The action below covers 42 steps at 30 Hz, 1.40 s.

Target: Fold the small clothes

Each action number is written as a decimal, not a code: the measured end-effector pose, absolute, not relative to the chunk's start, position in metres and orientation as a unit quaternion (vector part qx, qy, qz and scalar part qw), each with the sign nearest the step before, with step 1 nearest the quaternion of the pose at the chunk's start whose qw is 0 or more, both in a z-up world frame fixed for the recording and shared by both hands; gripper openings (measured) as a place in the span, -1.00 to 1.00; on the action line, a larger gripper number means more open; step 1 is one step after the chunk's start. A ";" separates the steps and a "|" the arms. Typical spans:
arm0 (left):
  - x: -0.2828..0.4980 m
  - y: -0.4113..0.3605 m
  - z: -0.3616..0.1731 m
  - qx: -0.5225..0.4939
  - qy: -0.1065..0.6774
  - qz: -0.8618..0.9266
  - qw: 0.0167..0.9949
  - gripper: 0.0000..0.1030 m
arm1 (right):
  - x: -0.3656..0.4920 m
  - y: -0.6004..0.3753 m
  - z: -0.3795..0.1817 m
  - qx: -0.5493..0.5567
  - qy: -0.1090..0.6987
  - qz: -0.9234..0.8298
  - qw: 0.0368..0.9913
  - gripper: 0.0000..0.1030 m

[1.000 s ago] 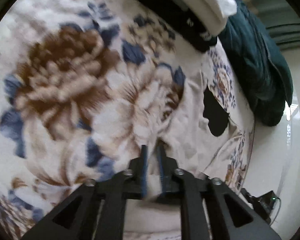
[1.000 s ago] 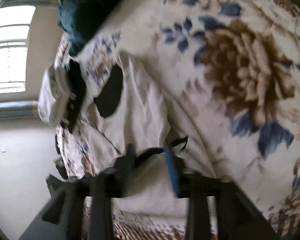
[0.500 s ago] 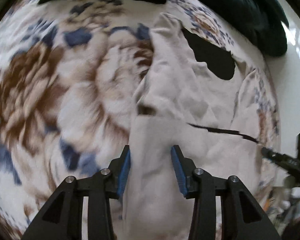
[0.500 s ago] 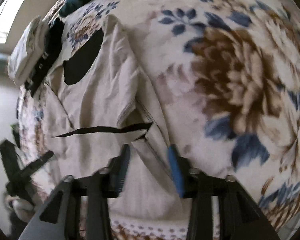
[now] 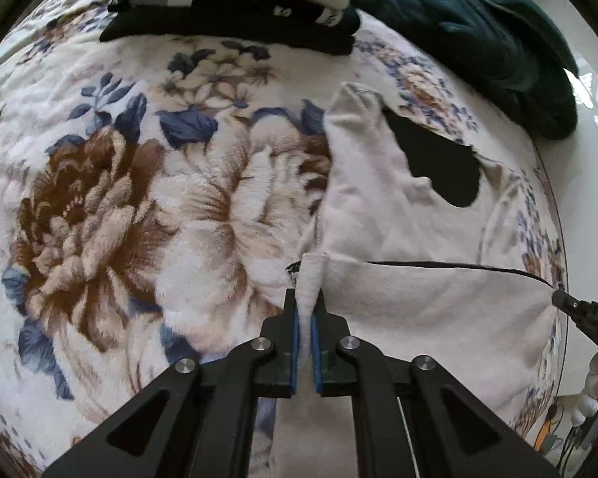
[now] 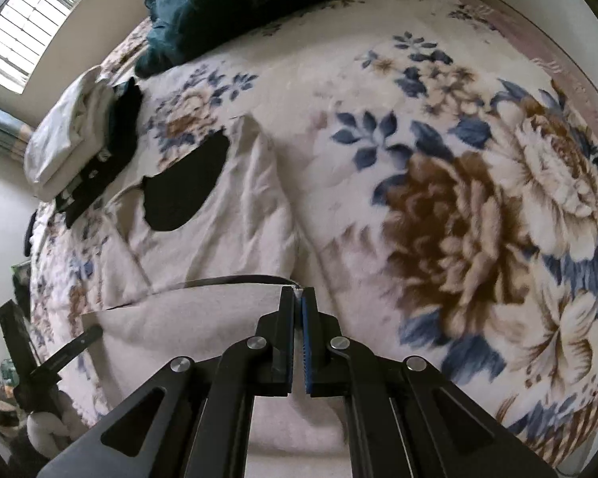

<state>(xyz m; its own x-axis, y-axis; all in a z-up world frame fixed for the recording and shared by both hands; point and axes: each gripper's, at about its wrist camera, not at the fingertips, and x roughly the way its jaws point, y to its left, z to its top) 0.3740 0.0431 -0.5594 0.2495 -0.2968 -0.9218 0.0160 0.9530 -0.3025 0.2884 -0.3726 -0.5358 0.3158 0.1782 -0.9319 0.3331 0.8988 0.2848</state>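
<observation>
Where the left claw (image 5: 305, 310) closes, its blue pads pinch a bunched corner of the cream garment (image 5: 378, 199), which lies on the floral blanket (image 5: 119, 219) spread over a bed. The right claw (image 6: 298, 298) is likewise pressed together on the opposite corner of the same folded edge, so the near half of the garment is stretched between the two, a thin dark line marking that raised edge across the cloth. In the left wrist view the right claw's tip shows at the far right edge, touching the cloth's corner; in the right wrist view the left claw appears at the lower left. Beyond the held edge the rest of the garment lies flat and wrinkled on the blanket, with a black patch (image 6: 185, 189) near its far end. Farther still, a folded stack of clothes (image 5: 235, 12), black below and white on top, sits on the blanket, apart from the garment. Just beside it lies a heaped dark teal quilt (image 5: 478, 32), and in the right wrist view a window (image 6: 32, 28) shows at the upper left.
</observation>
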 end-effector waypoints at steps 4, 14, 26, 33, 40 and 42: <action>0.384 0.032 -0.576 -0.101 0.618 -0.103 0.773 -0.92 | 0.303 -0.379 -0.559 0.220 0.600 -0.067 0.766 -0.93; 0.400 0.060 -0.555 -0.174 0.628 -0.090 0.754 -0.13 | 0.316 -0.388 -0.575 0.265 0.637 -0.072 0.720 -0.07; 0.518 0.004 -0.567 -0.094 0.629 -0.129 0.761 -0.11 | 0.419 -0.387 -0.563 0.277 0.618 -0.056 0.733 0.08; 0.546 -0.033 -0.595 -0.012 0.644 -0.156 0.749 -0.12 | 0.490 -0.373 -0.591 0.257 0.637 -0.058 0.724 0.08; 0.531 -0.044 -0.568 0.024 0.587 -0.195 0.786 -0.95 | 0.503 -0.352 -0.593 0.214 0.633 -0.044 0.742 -0.84; 0.519 -0.038 -0.549 0.018 0.567 -0.197 0.800 -0.95 | 0.495 -0.349 -0.578 0.216 0.618 -0.035 0.755 -0.85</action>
